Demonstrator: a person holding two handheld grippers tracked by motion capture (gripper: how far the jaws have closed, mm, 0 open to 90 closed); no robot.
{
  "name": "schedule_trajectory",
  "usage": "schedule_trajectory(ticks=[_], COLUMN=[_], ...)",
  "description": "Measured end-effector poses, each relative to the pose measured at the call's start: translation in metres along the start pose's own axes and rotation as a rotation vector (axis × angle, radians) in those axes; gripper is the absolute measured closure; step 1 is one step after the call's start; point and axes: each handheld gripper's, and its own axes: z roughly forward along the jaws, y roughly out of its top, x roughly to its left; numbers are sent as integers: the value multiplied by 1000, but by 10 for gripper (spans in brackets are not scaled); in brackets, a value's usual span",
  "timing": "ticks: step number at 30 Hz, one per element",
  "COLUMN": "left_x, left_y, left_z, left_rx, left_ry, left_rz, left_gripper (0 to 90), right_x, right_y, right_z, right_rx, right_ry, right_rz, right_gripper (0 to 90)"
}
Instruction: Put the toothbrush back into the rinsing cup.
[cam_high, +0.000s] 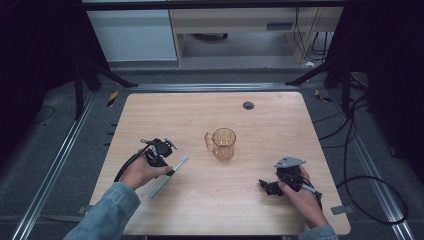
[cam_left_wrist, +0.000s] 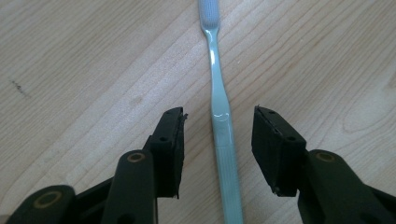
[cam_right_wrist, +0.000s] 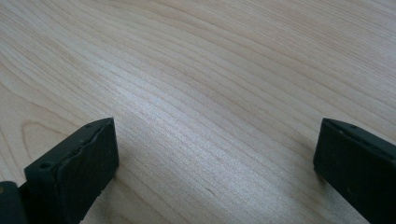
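A pale blue-green toothbrush (cam_high: 170, 173) lies flat on the wooden table (cam_high: 260, 125), its head pointing toward the middle. In the left gripper view the toothbrush (cam_left_wrist: 219, 112) handle runs between the two jaws, which stand apart on either side of it without touching. My left gripper (cam_high: 167, 170) is open over the handle. An amber glass mug (cam_high: 222, 144) stands upright near the table's middle. My right gripper (cam_high: 264, 186) rests low at the front right, open, with only bare wood (cam_right_wrist: 210, 116) between its jaws.
A small dark round grommet (cam_high: 248, 105) sits in the table near its far edge. Metal rails and black stands flank the table. Cables trail on the floor at the right.
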Motion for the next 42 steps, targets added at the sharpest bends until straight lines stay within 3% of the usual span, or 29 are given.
schedule_trajectory(ticks=[22,42], left_x=[-5,-5], left_y=[20,22], left_z=[21,25], left_rx=[112,126], left_ry=[11,11], left_rz=[-1,-11], left_gripper=[657,731], right_x=[0,0], right_y=[0,0], right_z=[0,0], right_rx=[0,0], right_ry=[0,0], right_rz=[-1,0], right_gripper=[4,4])
